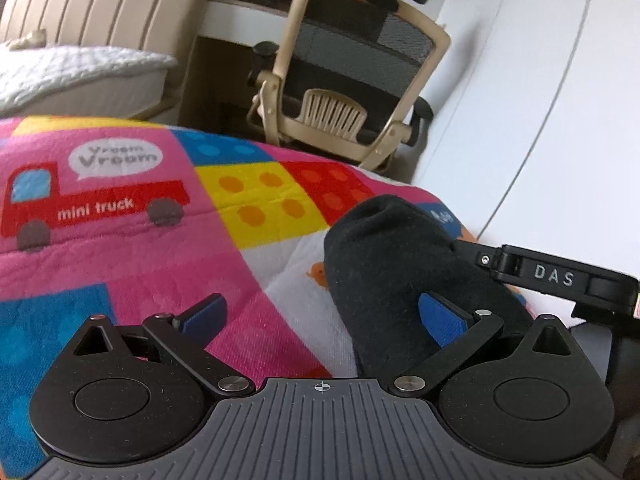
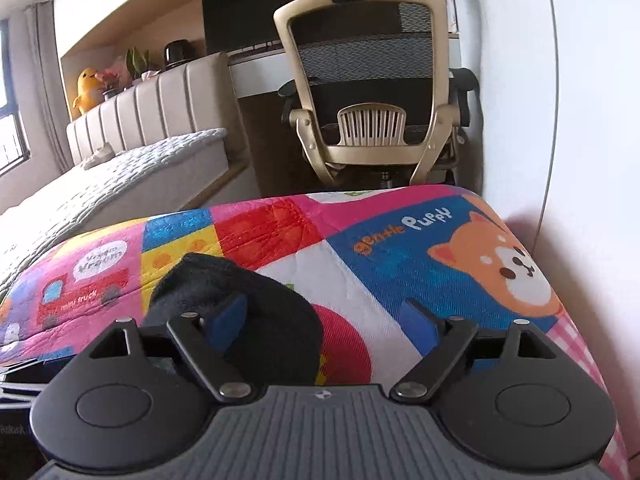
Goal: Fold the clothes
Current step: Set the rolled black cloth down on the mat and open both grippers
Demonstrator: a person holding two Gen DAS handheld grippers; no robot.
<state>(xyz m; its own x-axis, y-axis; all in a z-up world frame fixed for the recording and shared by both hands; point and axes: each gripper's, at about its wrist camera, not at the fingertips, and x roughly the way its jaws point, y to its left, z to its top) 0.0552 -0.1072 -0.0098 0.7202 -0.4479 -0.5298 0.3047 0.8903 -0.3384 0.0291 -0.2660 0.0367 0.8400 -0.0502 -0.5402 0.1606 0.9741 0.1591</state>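
A rolled black garment (image 1: pixel 396 264) lies on the bright cartoon-print quilt (image 1: pixel 120 240). It also shows in the right wrist view (image 2: pixel 224 292), low and left on the quilt (image 2: pixel 400 248). My left gripper (image 1: pixel 322 316) is open, its right blue pad (image 1: pixel 440 316) against the garment's near side. My right gripper (image 2: pixel 326 320) is open, its left blue pad (image 2: pixel 228 320) against the garment. Part of the right gripper's black body (image 1: pixel 560 276) shows at the right of the left wrist view.
A beige and black mesh office chair (image 2: pixel 368 92) stands just beyond the quilt's far edge. A white wall (image 2: pixel 568 120) runs along the right side. A bed with a beige headboard (image 2: pixel 160 100) and white cover lies at the left.
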